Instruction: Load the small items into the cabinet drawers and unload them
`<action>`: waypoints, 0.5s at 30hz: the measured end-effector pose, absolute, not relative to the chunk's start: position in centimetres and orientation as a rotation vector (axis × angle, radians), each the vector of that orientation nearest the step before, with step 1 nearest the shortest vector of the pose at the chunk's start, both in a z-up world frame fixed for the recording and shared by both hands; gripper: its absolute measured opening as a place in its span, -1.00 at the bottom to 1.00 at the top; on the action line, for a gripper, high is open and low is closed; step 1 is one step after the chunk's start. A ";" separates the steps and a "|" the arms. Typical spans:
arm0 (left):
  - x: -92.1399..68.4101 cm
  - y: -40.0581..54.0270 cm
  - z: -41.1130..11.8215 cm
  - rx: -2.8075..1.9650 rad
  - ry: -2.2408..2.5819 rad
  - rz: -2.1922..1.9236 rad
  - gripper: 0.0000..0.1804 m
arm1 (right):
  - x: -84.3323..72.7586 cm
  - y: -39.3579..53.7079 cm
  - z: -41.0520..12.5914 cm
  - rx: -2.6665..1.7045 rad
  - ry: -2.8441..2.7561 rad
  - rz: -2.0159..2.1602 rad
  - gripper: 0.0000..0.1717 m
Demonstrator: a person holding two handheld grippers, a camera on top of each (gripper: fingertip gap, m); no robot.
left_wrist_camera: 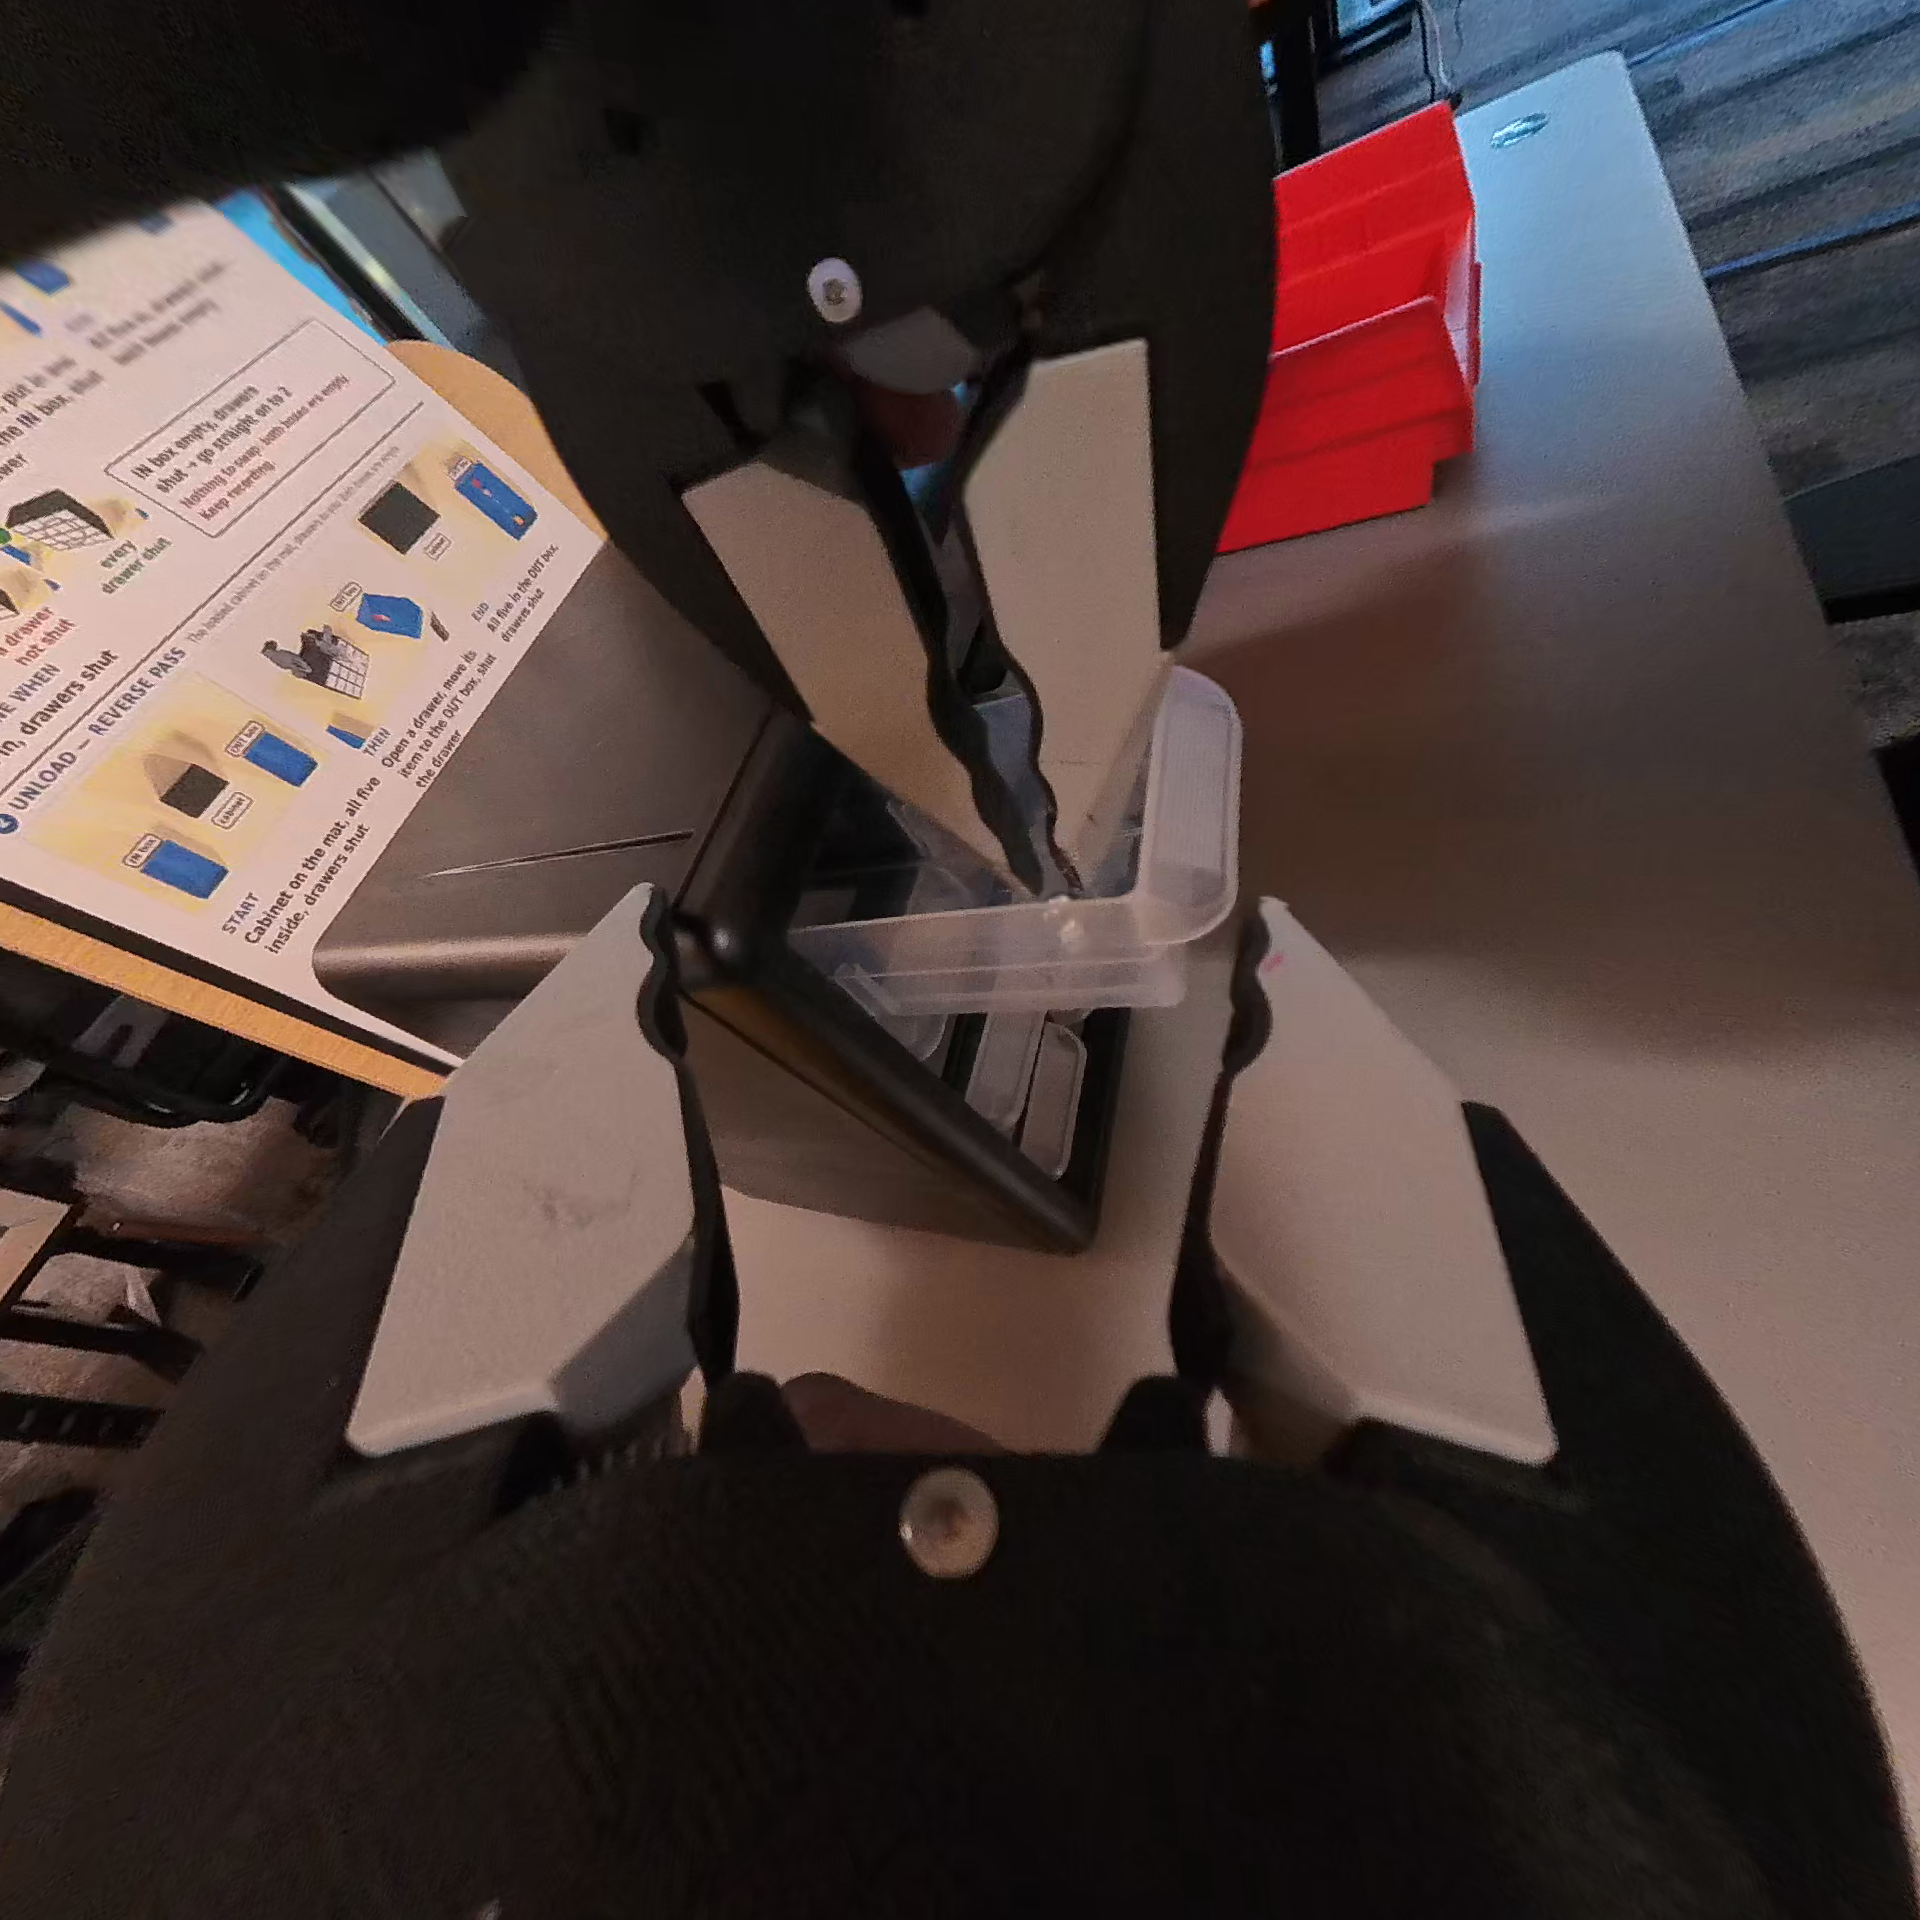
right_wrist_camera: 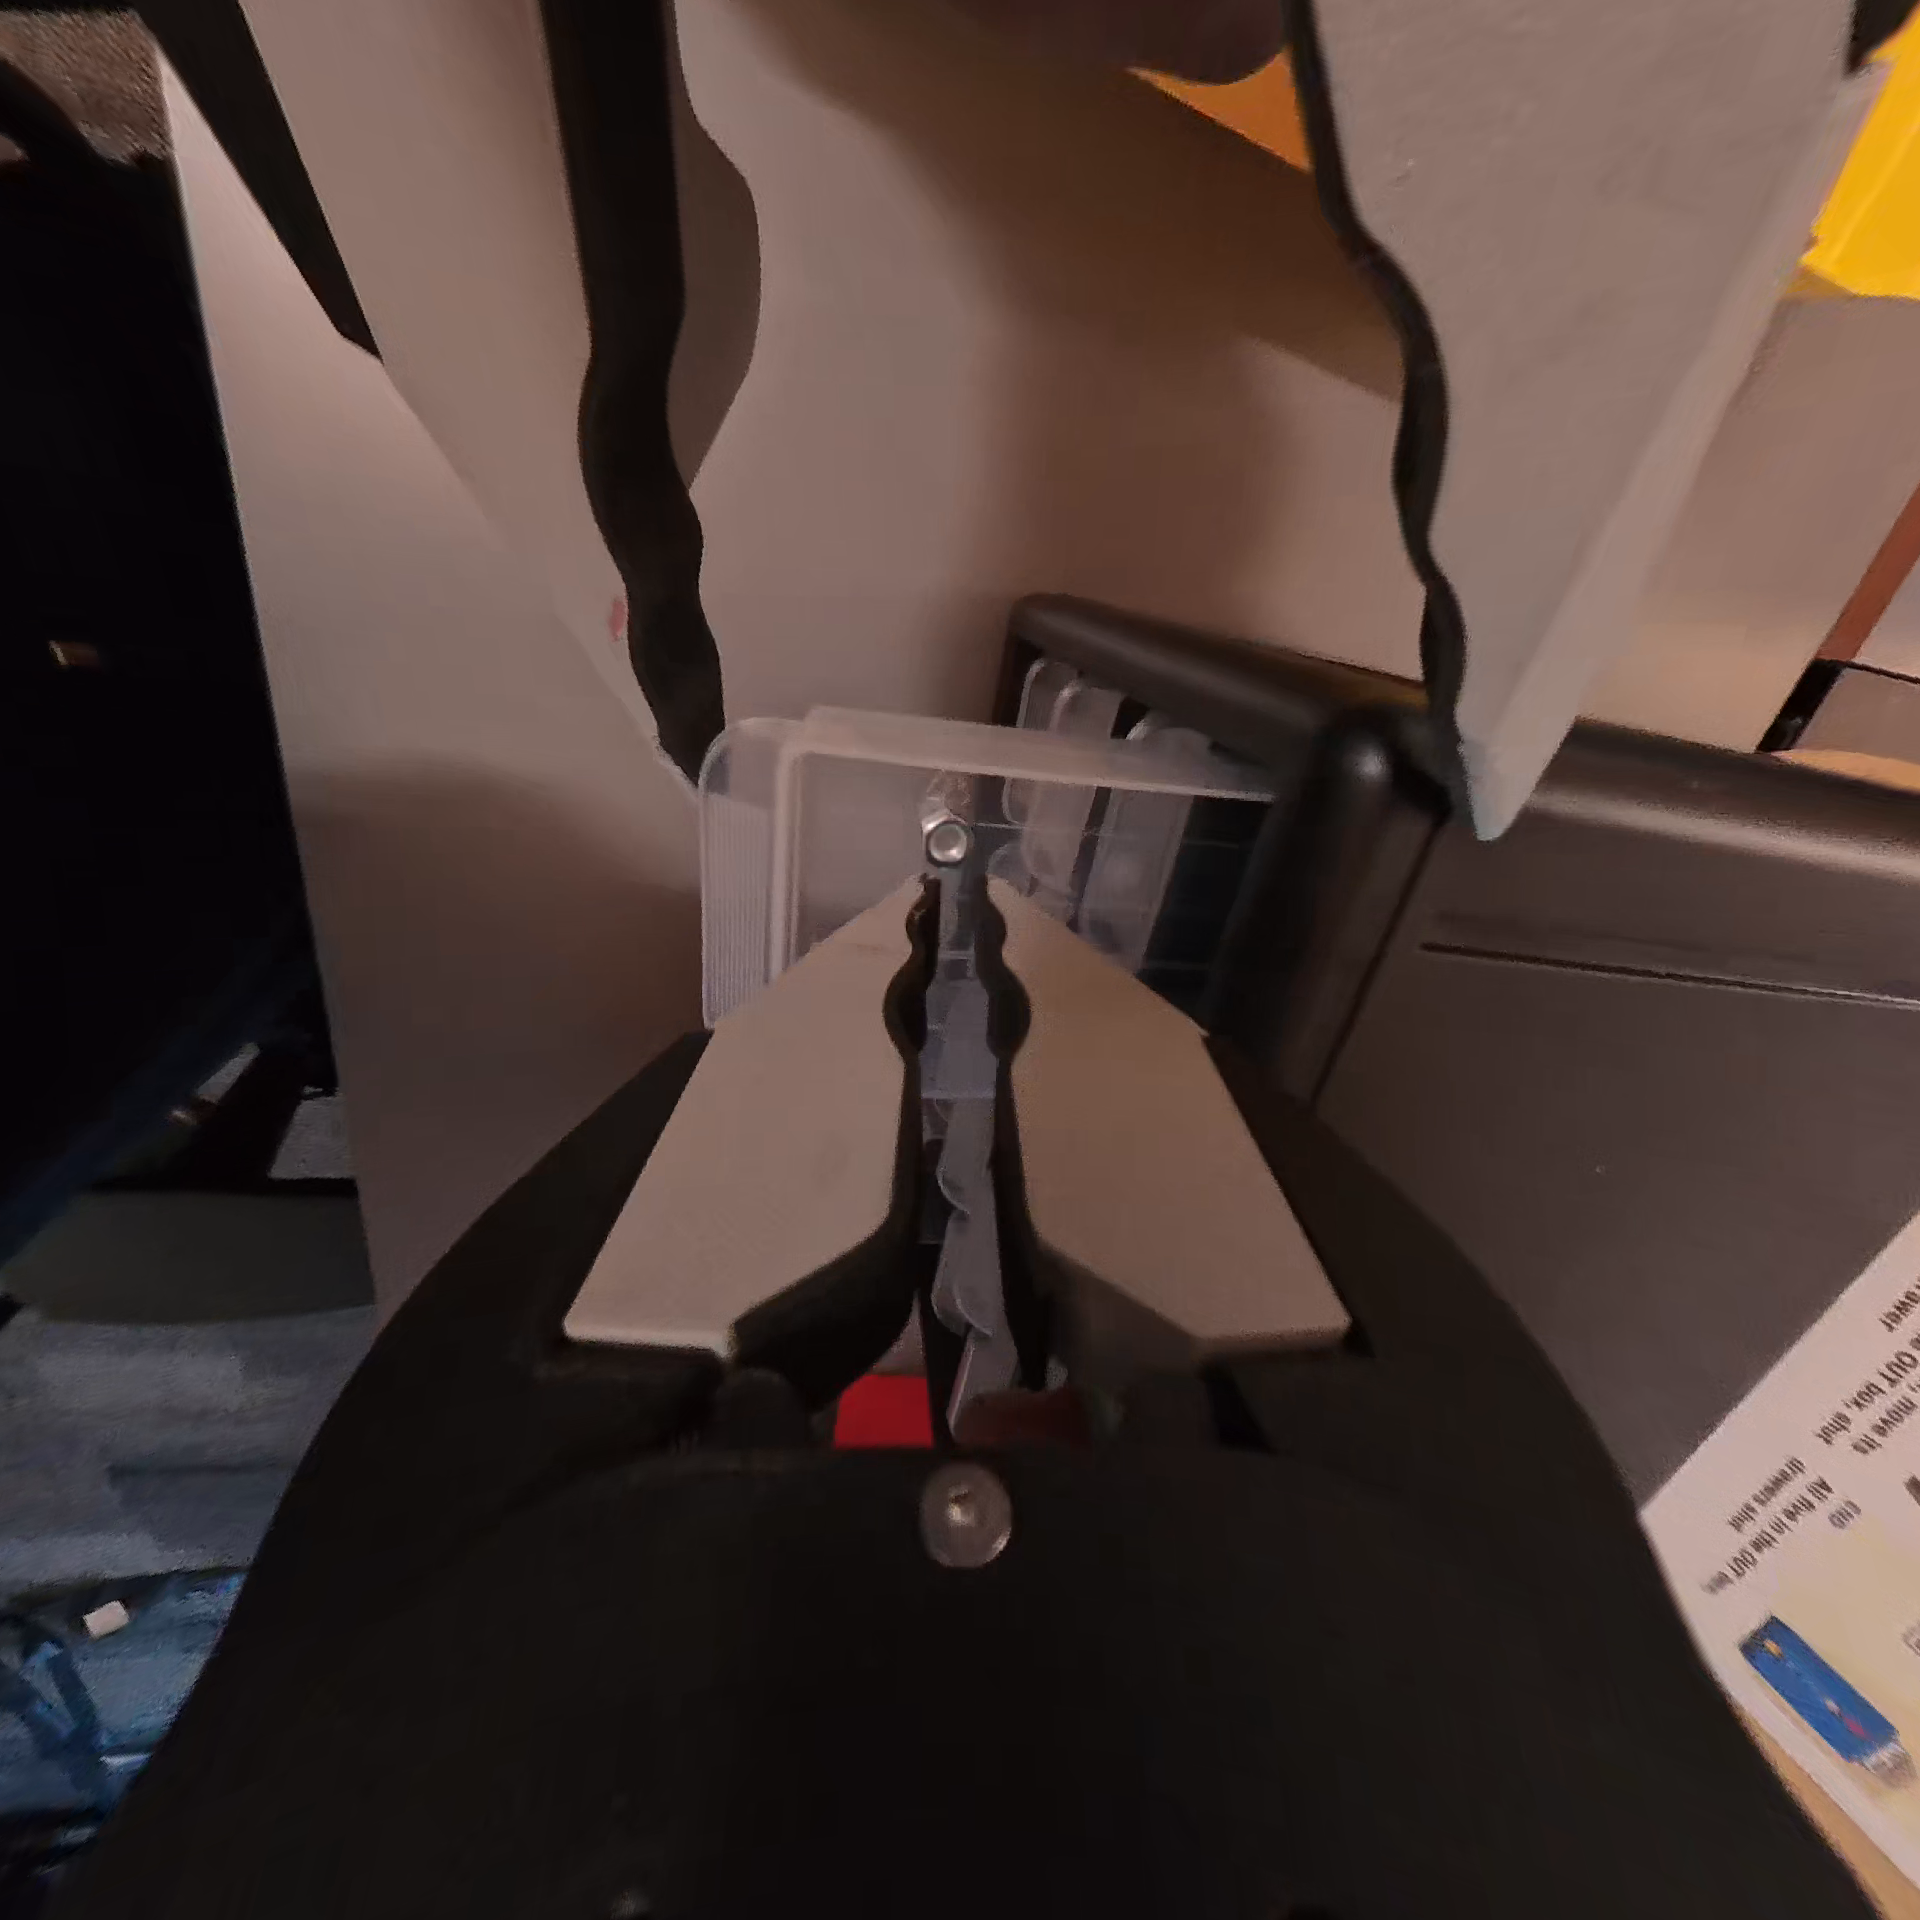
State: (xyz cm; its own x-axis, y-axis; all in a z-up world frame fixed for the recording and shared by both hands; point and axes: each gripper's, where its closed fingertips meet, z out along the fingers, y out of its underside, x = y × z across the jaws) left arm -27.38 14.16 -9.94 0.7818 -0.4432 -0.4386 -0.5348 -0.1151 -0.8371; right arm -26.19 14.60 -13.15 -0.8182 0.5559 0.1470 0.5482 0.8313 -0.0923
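Note:
A small black cabinet (left_wrist_camera: 883, 1132) with clear drawers stands on the table; it also shows in the right wrist view (right_wrist_camera: 1351, 883). One clear drawer (left_wrist_camera: 1195, 810) is pulled out. My left gripper (left_wrist_camera: 956, 935) is wide open and straddles the cabinet's front, its left pad against the cabinet's corner. My right gripper (right_wrist_camera: 956, 894) reaches into the open drawer (right_wrist_camera: 743, 883) from the far side, its pads nearly together on the shank of a small metal bolt (right_wrist_camera: 945, 836) with a hex head. The right gripper also shows in the left wrist view (left_wrist_camera: 1044, 883), and the left gripper in the right wrist view (right_wrist_camera: 1070, 758).
A grey mat (left_wrist_camera: 582, 748) lies beside the cabinet, with a printed instruction sheet (left_wrist_camera: 208, 582) at its far side. Stacked red bins (left_wrist_camera: 1361, 343) stand farther back on the pale table (left_wrist_camera: 1558, 831). The table's edge runs along the right. Only a small space, under 4 cm, lies between the two pairs of fingers.

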 end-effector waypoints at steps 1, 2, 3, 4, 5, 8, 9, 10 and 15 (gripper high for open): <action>-27.4 14.1 -9.9 -1.742 0.768 0.095 0.16 | -26.3 14.5 -13.2 -0.875 -2.853 0.084 -0.97; -27.5 14.1 -9.9 -1.745 0.770 0.097 0.16 | -26.2 14.4 -13.3 -0.879 -2.870 0.093 -1.00; -27.5 14.1 -9.9 -1.749 0.769 0.097 0.14 | -26.2 14.2 -13.4 -0.873 -2.881 0.108 -1.00; -27.5 14.1 -9.8 -1.754 0.767 0.096 0.14 | -26.2 14.2 -13.4 -0.866 -2.885 0.115 -1.00; -27.5 14.1 -9.8 -1.756 0.769 0.097 0.14 | -26.2 14.3 -13.3 -0.862 -2.885 0.113 -1.00; -27.4 14.1 -9.9 -1.755 0.771 0.106 0.17 | -27.3 15.2 -13.2 -0.879 -2.812 0.078 -1.00; -27.4 14.1 -10.0 -1.756 0.774 0.110 0.18 | -27.5 15.4 -13.1 -0.895 -2.796 0.081 -1.00; -27.3 14.1 -10.0 -1.757 0.775 0.114 0.19 | -27.7 15.4 -13.1 -0.910 -2.787 0.096 -1.00; -27.3 14.1 -10.1 -1.757 0.777 0.112 0.20 | -27.8 15.5 -11.9 -0.928 -2.762 0.160 -1.00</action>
